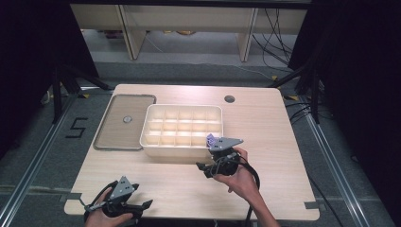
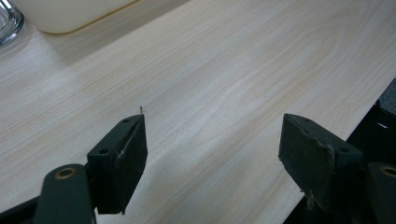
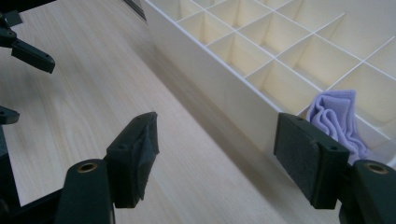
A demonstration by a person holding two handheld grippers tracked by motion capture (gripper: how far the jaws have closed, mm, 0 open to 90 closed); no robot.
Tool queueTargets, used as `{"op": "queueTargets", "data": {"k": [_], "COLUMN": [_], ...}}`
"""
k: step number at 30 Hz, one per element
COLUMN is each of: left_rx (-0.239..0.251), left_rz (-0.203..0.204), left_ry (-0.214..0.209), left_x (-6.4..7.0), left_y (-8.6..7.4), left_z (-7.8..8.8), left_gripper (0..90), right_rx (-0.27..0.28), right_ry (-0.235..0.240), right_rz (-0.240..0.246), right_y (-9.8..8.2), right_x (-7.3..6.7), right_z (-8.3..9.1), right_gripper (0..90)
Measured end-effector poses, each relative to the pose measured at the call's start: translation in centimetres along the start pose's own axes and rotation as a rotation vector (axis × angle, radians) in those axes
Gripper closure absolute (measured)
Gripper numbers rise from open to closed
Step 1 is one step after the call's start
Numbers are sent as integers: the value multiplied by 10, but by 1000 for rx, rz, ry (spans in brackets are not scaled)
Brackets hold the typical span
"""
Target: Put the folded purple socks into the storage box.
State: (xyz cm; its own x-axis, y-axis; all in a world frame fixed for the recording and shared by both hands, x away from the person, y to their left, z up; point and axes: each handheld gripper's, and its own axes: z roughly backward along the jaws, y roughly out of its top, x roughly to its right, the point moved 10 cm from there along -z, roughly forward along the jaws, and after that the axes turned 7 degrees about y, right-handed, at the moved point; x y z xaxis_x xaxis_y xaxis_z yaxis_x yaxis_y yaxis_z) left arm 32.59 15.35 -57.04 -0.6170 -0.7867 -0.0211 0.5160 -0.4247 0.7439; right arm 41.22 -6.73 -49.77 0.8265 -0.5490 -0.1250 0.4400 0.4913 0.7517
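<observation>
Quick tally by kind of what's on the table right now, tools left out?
Divided white box: 1
Flat lid with a round knob: 1
Lilac cloth, in a corner compartment of the box: 1
Total: 3

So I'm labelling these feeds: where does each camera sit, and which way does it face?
High view: above the person's side, facing forward and down on the table; both hands show.
Left claw view: on the left claw, facing bare tabletop; jaws apart.
Right claw view: on the right claw, facing the compartment box with purple cloth.
All share the box.
</observation>
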Motion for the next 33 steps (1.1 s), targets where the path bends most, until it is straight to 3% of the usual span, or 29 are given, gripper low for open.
{"op": "queueTargets", "data": {"k": [2, 4, 6, 9, 11, 12, 13, 17, 18, 19, 20, 26, 28, 31, 32, 33], "left_rx": [12, -7, 13, -3, 2, -5, 3, -14, -14, -14, 0, -23, -19, 5, -11, -13], "left_rz": [12, -5, 13, -21, 8, -15, -4, -20, -20, -19, 2, -41, -34, -15, -37, -34], "left_ry": [-11, 0, -14, -2, -14, -6, -8, -5, -5, -4, -15, -12, -12, -14, -12, -8], "left_x": [2, 0, 3, 0, 4, 1, 2, 2, 1, 1, 4, 1, 2, 4, 2, 2], "left_y": [1, 0, 2, 1, 1, 1, 2, 0, 0, 0, 1, -1, -1, 2, 1, 0], "left_z": [0, 0, 0, 0, -1, -1, -1, 0, 0, 0, -1, 0, 0, -2, -1, -1], "left_gripper": [232, 232, 232, 232, 231, 232, 231, 232, 232, 232, 232, 232, 232, 232, 231, 232], "right_rx": [1, 6, 9, 19, 29, 23, 29, 43, 38, 44, 44, 29, 28, 16, 24, 16], "right_ry": [7, 8, 16, 31, 33, 20, 25, 21, 41, 32, 40, 47, 31, 49, 33, 45], "right_rz": [-1, -6, -9, -7, -16, -23, -15, -15, 1, -17, -3, 6, 5, 0, -7, -2], "right_y": [-3, -5, -7, -10, -11, -13, -13, -18, -19, -20, -22, -32, -35, -40, -41, -42], "right_x": [-3, -4, -6, -9, -11, -11, -11, -14, -15, -16, -16, -18, -17, -18, -17, -18], "right_z": [0, 0, 0, 0, 1, 2, 2, 3, 3, 3, 3, 2, 2, 0, 0, -1], "right_gripper": [300, 292, 263, 244, 213, 204, 200, 194, 195, 196, 198, 205, 205, 206, 206, 205]}}
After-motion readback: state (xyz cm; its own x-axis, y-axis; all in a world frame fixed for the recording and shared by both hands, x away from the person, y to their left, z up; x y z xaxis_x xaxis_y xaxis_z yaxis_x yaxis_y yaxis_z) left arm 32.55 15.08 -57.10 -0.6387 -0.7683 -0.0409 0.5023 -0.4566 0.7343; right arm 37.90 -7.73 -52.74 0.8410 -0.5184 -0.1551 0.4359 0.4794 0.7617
